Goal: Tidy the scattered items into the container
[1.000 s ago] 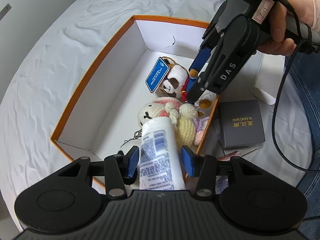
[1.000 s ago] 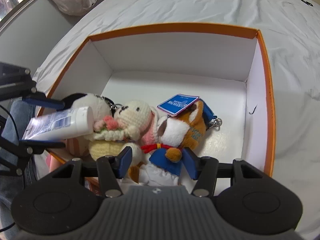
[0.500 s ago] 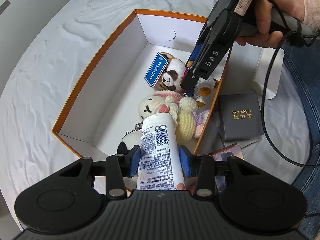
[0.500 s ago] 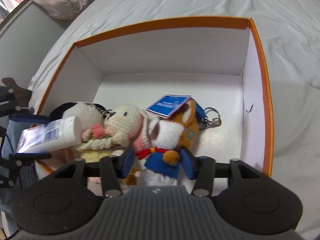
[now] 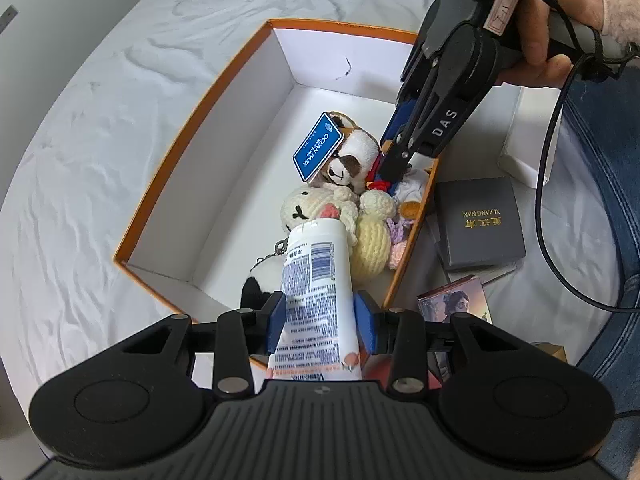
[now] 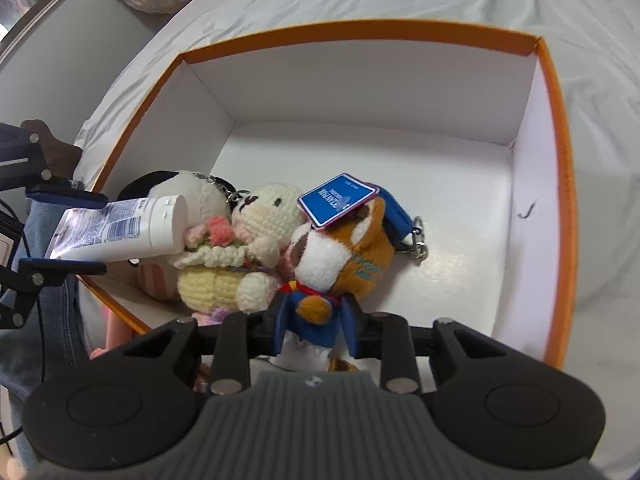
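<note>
Task partly done. Orange-rimmed box (image 5: pixel 192 184) sits on a white-sheeted bed (image 5: pixel 100 120). Already inside, bunched along one wall: a cream crochet doll (image 6: pixel 240 256) with pink flowers, a black-and-white plush (image 6: pixel 188 192) with a key chain, and a brown-and-white dog plush (image 6: pixel 340 256) carrying a blue tag (image 6: pixel 338 200). The rest of the box floor is bare. Left hand-held gripper (image 5: pixel 322 322) has a white lotion tube (image 5: pixel 318 280) between its blue pads, jaws closing, pads against the tube's sides; cap end points down into the box and rests against the crochet doll, while the crimped end sits back over the near rim. So the tube is over the box but not yet let go. Right hand-held gripper (image 6: pixel 314 320) is low inside the box, jaws closing around the dog plush's blue-clothed body, pads touching the fabric on both sides; the plush appears to lie on the box floor. Whether this is a repositioning or a lift I cannot tell. Still outside, on the bed beside the box's far wall in the left wrist view: a dark grey case (image 5: pixel 478 224) with gold lettering, a picture card box (image 5: pixel 454 300) just beside it, a white box (image 5: pixel 528 152) further off, partly hidden by the right gripper's cable. Judgement: roughly half in; tube release comes next, then the flat boxes. These will need to be gripped across their edges.
</note>
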Demonstrator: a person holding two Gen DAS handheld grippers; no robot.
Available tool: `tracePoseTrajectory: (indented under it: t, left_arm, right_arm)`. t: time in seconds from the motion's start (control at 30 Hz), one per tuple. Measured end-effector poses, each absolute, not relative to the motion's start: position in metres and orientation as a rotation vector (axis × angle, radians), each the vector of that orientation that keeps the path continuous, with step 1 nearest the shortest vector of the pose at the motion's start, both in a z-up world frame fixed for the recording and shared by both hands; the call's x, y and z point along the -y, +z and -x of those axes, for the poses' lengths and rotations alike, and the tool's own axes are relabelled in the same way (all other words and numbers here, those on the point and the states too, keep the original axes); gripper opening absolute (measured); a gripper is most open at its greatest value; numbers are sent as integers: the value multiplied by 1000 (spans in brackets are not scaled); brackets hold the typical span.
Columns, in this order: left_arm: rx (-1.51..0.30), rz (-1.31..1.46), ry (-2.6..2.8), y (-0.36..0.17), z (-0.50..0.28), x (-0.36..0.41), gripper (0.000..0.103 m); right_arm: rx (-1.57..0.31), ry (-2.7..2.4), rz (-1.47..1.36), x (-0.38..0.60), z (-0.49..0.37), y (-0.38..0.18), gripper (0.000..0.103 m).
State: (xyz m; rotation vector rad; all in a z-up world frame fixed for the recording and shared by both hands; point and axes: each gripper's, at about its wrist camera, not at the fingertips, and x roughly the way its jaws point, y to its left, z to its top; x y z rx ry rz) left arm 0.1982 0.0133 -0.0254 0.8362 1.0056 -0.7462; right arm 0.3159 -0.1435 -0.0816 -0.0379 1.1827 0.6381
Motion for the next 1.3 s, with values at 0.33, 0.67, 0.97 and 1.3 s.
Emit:
tracePoseTrajectory:
  t: [0.33, 0.67, 0.97, 1.3]
  left_arm:
    - [-1053, -727, -675, -20, -195, -28, 38]
    - [-1056, -747, -635, -20, -188, -34, 36]
    - [-1045, -665, -546, -19, -182, -54, 36]
    - [-1045, -550, -536, -18, -187, -68, 36]
  right_arm:
    - [-997, 609, 171, 136, -290, -45, 36]
    - [-1021, 684, -52, 118, -313, -39, 34]
    - [-1071, 680, -75, 93, -328, -65, 31]
    - [-1063, 742, -129, 101, -313, -56, 19]
